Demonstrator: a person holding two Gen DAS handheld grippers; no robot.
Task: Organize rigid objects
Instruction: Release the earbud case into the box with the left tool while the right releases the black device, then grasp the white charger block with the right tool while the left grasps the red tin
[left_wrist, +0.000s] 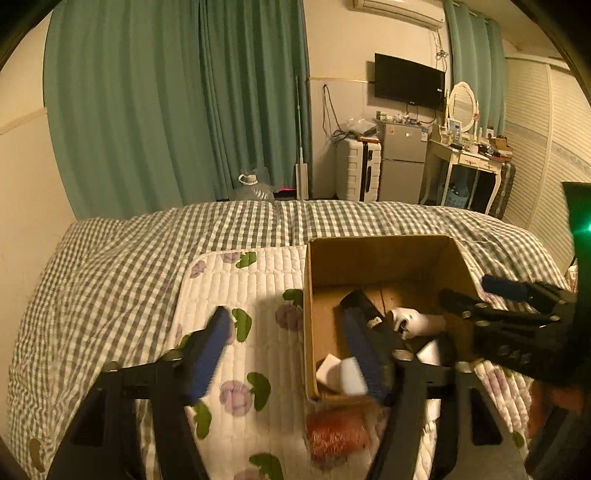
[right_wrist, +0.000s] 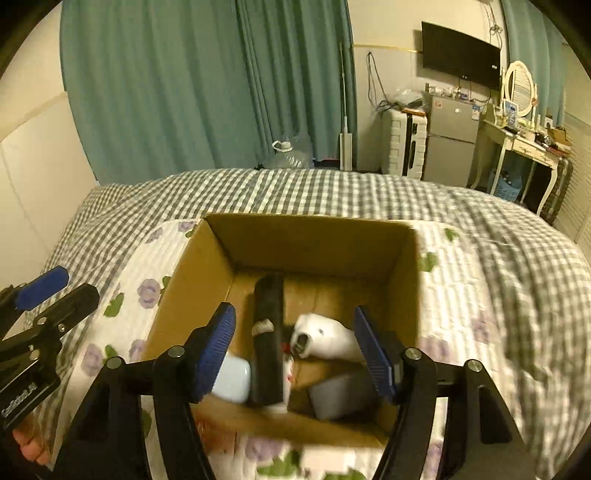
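An open cardboard box (right_wrist: 207, 266) sits on a floral quilted mat (left_wrist: 236, 291) on the bed. Inside lie a long black object (right_wrist: 267, 332), a white rounded device (right_wrist: 325, 338), a pale blue-white case (right_wrist: 232, 380) and a grey block (right_wrist: 340, 395). My right gripper (right_wrist: 295, 347) is open and empty, its jaws spread just above the box contents. My left gripper (left_wrist: 288, 350) is open and empty, straddling the box's left wall (left_wrist: 308, 314). The right gripper also shows in the left wrist view (left_wrist: 469, 291). An orange-red object (left_wrist: 336, 432) lies on the mat in front of the box.
A grey checked bedspread (left_wrist: 110, 266) covers the bed. Green curtains (left_wrist: 166, 110), a white suitcase (left_wrist: 358, 170), a small fridge (left_wrist: 402, 162) and a dressing table (left_wrist: 465, 162) stand beyond the bed's far edge.
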